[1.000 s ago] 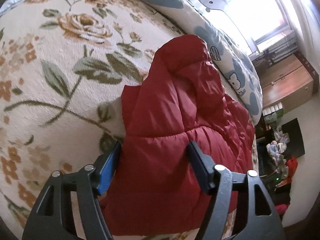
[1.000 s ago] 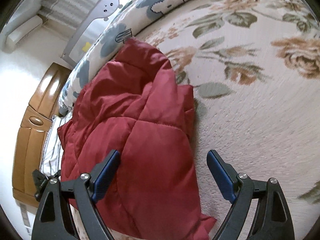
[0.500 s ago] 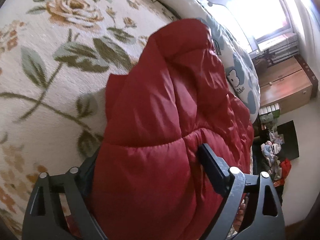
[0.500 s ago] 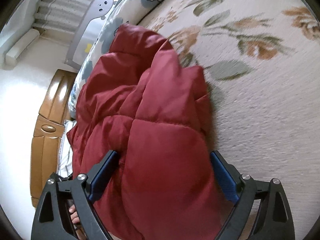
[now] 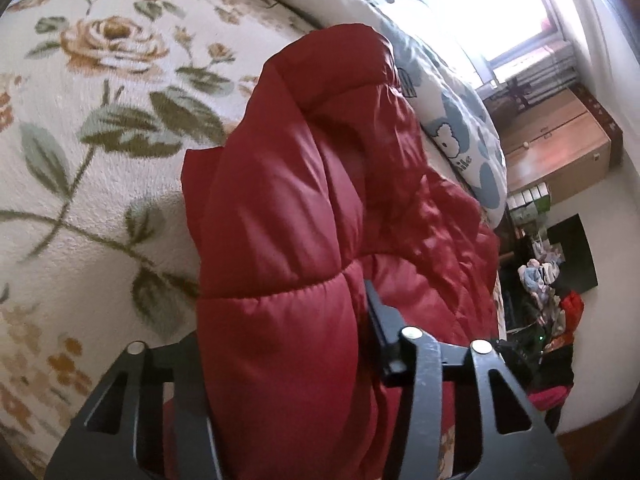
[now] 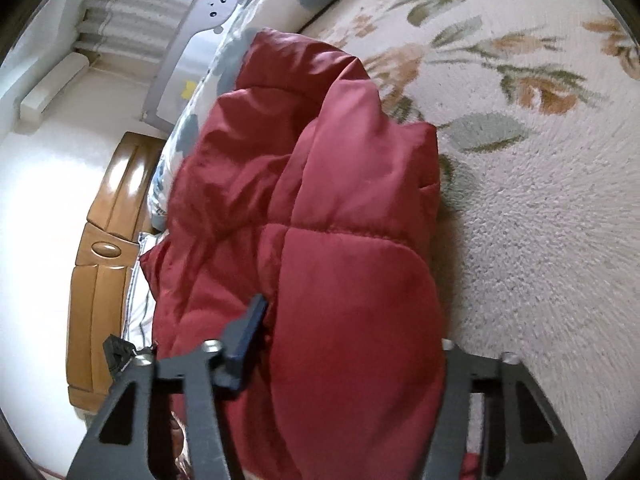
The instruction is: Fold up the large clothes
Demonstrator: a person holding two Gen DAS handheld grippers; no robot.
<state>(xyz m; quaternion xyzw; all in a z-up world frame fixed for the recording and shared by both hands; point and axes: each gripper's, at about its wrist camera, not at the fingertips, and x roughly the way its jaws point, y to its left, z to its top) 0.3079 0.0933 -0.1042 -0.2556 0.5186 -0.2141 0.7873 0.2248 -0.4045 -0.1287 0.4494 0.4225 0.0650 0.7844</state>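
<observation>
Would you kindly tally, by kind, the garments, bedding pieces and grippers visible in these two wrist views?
Red puffer jacket: 1
Floral blanket: 1
Blue-and-white cartoon quilt: 1
Grippers, left gripper and right gripper, both closing with jacket padding between their jaws: 2
Total: 5

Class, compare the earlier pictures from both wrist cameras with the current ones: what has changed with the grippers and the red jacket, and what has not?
Both grippers pushed forward over the red puffer jacket. The left gripper and the right gripper, wide open before, are now closing, each with a padded fold bulging between its fingers. The jacket is bunched higher at the near edge. The floral blanket and cartoon-print quilt lie as before.
</observation>
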